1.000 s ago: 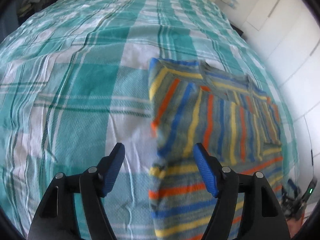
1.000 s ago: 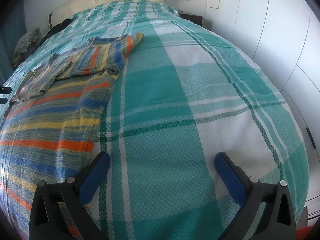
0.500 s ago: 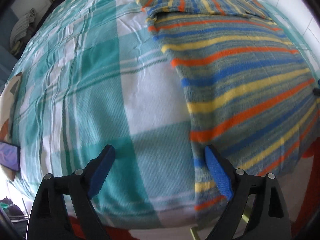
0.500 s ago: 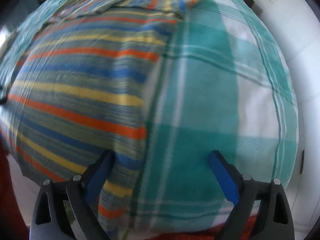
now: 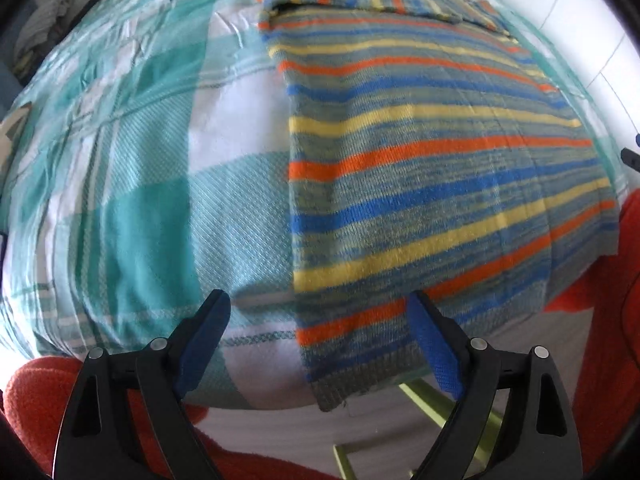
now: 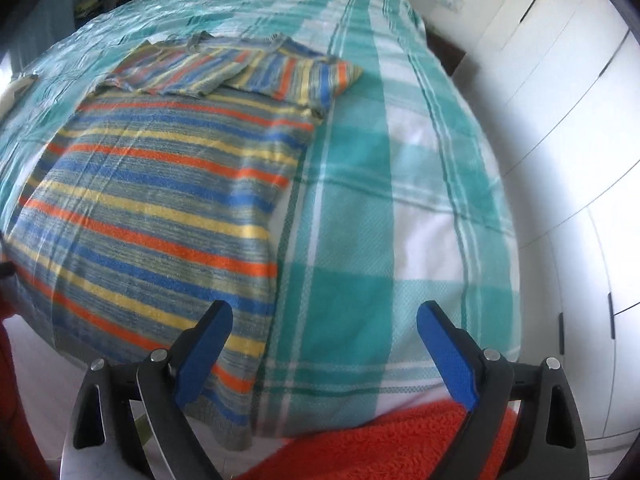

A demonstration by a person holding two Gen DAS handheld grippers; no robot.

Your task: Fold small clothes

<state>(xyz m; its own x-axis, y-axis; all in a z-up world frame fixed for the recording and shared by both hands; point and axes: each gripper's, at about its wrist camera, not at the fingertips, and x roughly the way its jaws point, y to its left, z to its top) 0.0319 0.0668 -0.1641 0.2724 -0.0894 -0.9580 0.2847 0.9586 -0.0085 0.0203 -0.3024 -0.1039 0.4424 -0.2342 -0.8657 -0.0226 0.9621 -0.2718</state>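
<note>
Both grippers hang spread and empty over the bed's (image 6: 420,208) near edge, left gripper (image 5: 320,332) and right gripper (image 6: 324,340) straddling the striped sweater's (image 6: 160,200) hem corners.

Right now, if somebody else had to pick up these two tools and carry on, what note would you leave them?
Left hand-held gripper: open, empty, over the sweater's near left hem corner.
Right hand-held gripper: open, empty, over the near right hem corner, jaws just eased in slightly.
Striped sweater: flat on the checked bedspread, hem hanging over the near edge of the bed.
Done: both sleeves folded in across the top.
Left: probably grip both hem corners and fold the body up towards the collar, then tidy.
</note>
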